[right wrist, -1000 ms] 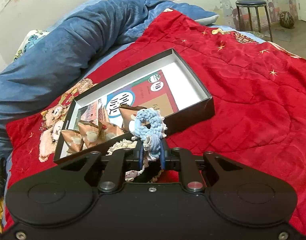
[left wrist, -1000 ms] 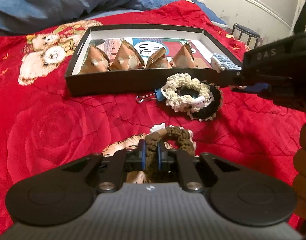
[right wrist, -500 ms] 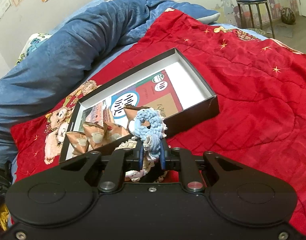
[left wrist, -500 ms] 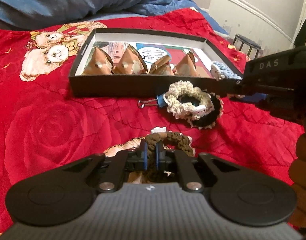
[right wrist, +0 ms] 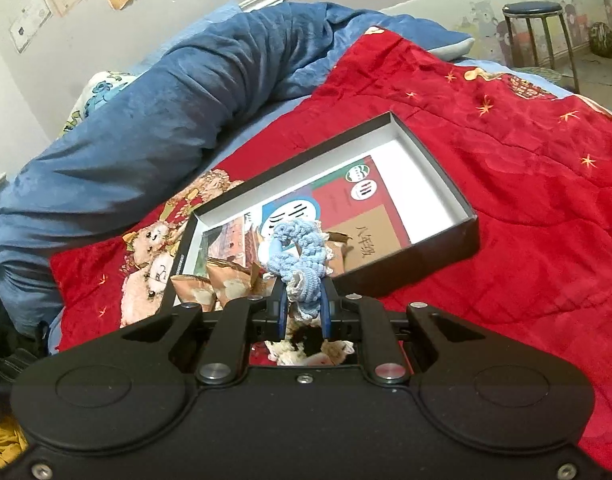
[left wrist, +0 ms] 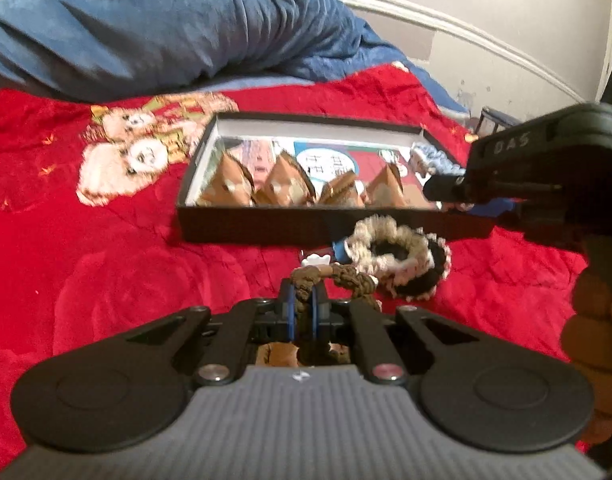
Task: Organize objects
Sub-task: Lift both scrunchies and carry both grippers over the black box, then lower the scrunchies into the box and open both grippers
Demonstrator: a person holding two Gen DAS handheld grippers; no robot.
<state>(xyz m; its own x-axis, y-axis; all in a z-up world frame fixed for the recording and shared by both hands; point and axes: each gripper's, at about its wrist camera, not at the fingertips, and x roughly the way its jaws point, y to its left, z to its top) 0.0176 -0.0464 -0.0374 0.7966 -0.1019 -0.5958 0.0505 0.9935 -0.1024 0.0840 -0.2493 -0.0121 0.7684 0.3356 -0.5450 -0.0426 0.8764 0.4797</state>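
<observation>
A black shallow box (left wrist: 265,224) (right wrist: 462,200) lies on the red quilt. Several brown paper packets (left wrist: 283,180) stand along its near side on a printed sheet. My left gripper (left wrist: 301,300) is shut on a brown crocheted scrunchie (left wrist: 346,278), held above the quilt in front of the box. My right gripper (right wrist: 301,300) is shut on a light blue crocheted scrunchie (right wrist: 297,256) (left wrist: 430,160), over the box's near right part. A cream scrunchie (left wrist: 390,242) lies on a black one (left wrist: 430,276) beside the box front.
A rolled blue blanket (left wrist: 165,32) (right wrist: 165,112) lies behind the box. The red quilt (left wrist: 105,248) (right wrist: 526,200) spreads on all sides. A stool (right wrist: 534,28) stands past the bed's far corner. The right gripper's body (left wrist: 546,168) fills the left view's right side.
My left gripper has lifted and moved forward toward the box with the brown scrunchie. My right gripper has risen slightly over the box with the blue scrunchie.
</observation>
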